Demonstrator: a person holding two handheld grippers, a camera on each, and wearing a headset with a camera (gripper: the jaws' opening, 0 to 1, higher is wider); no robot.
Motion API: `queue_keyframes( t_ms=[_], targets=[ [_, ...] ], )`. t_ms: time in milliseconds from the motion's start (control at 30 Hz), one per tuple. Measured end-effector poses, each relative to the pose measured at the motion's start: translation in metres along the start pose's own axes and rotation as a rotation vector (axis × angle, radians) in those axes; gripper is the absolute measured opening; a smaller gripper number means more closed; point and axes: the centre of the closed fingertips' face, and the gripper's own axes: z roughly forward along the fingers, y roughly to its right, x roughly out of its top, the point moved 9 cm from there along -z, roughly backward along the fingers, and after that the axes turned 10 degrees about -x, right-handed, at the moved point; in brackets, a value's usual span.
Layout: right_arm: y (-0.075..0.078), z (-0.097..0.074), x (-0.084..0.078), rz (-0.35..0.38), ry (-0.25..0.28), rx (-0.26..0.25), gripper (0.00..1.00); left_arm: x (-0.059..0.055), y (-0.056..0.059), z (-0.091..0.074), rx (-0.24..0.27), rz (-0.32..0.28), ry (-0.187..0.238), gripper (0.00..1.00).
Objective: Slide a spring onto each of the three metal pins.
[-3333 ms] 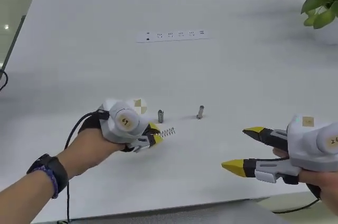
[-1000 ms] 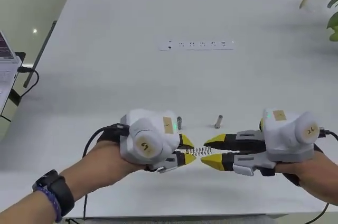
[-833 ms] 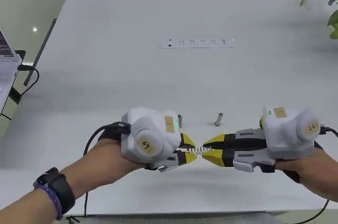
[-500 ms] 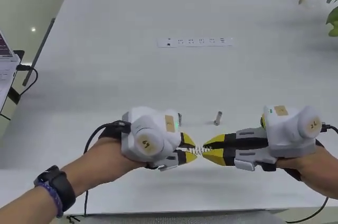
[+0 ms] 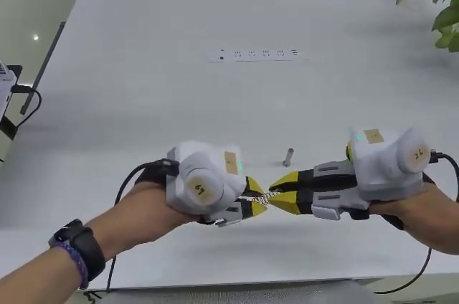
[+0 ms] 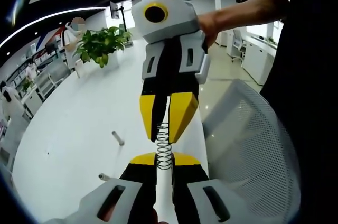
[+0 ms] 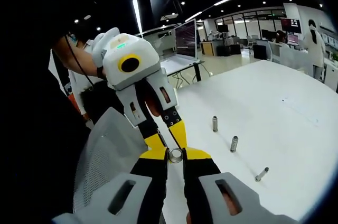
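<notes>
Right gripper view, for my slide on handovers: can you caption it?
Left gripper and right gripper both grip one spring, three metal pins on the white table beyond.

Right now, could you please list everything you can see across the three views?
spring: one, silver, between the two grippers' tips
metal pins: three, silver, on the table; two upright, one lying
power strip: one, white, far side of the table
table: one, white
plant: one, green, at the table's far corner
mesh chair: one, pale grey, beside the table
laptop: one, screen lit, on a separate desk
wristband: one, black and purple, left wrist
left gripper: one, white with yellow tips, shut on the spring
right gripper: one, same colours, shut on the spring's other end
</notes>
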Motion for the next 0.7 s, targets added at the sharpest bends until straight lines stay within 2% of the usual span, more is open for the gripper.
queue_keyframes(
  t_ms=[433,700],
  targets=[
    [0.004,-0.003,0.017,-0.119,-0.079,-0.004,0.08,0.007,-0.007,0.005,0.024,-0.034,0.064,0.02],
    [0.007,-0.006,0.023,-0.145,-0.107,-0.006,0.08,0.009,-0.01,0.002,0.033,-0.055,0.101,0.02]
  ],
)
